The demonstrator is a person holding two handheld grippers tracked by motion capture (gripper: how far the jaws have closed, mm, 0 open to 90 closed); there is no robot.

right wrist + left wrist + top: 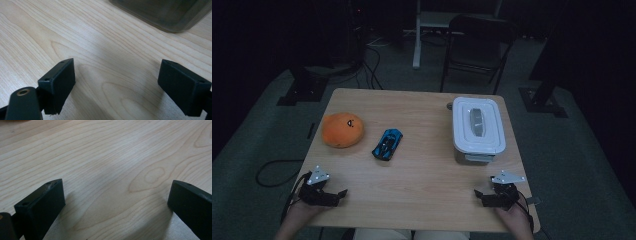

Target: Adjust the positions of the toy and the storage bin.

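Tongs: left gripper [343,192] and right gripper [478,192], both wide, empty, parked at tabletop [422,165] near edge; box [476,129], car [387,144], plush [342,130] await.

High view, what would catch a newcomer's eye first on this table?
Likely the orange plush toy at the table's left, the brightest thing there. Just right of it, apart from it, lies a blue toy car, and at the right stands a lidded white container. At the near edge, the left gripper and right gripper rest open, holding nothing.
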